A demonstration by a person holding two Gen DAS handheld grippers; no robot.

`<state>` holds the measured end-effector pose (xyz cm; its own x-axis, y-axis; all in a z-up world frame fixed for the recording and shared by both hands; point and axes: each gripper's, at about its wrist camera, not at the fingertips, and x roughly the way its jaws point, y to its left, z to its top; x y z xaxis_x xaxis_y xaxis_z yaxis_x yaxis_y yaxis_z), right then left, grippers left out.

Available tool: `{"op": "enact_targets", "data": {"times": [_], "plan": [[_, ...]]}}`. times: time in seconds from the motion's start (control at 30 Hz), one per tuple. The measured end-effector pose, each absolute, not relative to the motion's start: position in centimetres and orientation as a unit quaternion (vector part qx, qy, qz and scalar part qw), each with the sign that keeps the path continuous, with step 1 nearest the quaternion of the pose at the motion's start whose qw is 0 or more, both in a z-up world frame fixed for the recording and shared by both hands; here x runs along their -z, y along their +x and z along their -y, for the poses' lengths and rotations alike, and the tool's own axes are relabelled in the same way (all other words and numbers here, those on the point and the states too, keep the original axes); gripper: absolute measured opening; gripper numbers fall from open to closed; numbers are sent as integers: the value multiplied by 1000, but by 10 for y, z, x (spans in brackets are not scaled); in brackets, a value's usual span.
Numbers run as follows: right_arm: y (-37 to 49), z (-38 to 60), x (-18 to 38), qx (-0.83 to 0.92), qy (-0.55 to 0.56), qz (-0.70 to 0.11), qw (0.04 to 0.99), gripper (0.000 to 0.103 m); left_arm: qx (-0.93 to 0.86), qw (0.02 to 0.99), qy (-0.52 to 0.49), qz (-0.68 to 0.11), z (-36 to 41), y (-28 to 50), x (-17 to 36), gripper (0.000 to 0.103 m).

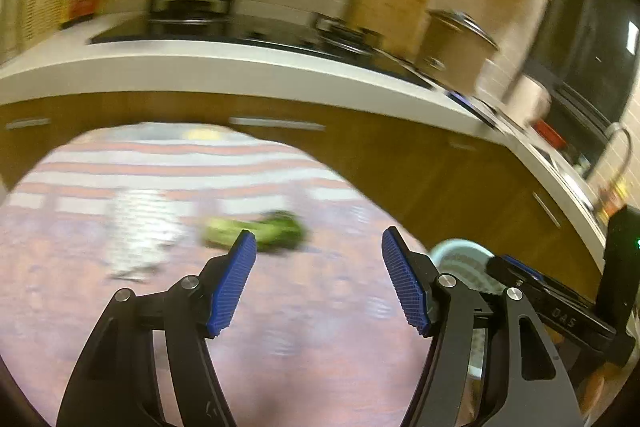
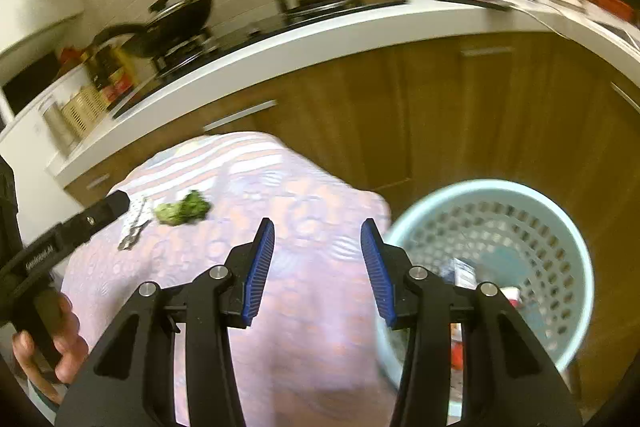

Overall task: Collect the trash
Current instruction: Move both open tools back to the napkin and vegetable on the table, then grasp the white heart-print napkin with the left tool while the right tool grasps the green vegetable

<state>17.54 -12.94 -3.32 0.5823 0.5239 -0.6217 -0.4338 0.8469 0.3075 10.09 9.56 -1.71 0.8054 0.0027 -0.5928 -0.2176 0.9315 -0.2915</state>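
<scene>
A crumpled green scrap [image 2: 182, 213] lies on the patterned surface [image 2: 304, 327], long axis roughly sideways, beside white paper [image 2: 134, 223]. Left claw [image 1: 318, 279] and right claw [image 2: 317, 269] both gape wide, empty, near the basket [image 2: 576, 247].

Warm, dim indoor light; both views motion-blurred, sharp only on near black frames; fisheye bends edges, dark corners.

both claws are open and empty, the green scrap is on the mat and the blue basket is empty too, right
Not quite: the basket isn't empty. The right wrist view shows several pieces of trash lying at its bottom. The rest holds: the left claw and right claw are open and hold nothing, and the green scrap lies on the mat.
</scene>
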Motion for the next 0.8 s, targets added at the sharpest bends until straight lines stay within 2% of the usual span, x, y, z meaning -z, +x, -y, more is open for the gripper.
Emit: {"op": "enact_targets", "data": {"times": [0.17, 0.2, 0.37, 0.8], "plan": [[177, 79, 28, -306, 22, -362, 880, 43, -108, 922, -206, -310, -156, 84, 20, 64], [177, 70, 27, -312, 14, -360, 879, 45, -116, 919, -208, -315, -166, 83, 23, 64], [181, 24, 26, -344, -18, -342, 875, 48, -145, 902, -212, -347, -196, 87, 42, 64], [224, -49, 64, -382, -27, -403, 831, 48, -164, 885, -217, -378, -218, 103, 83, 64]]}}
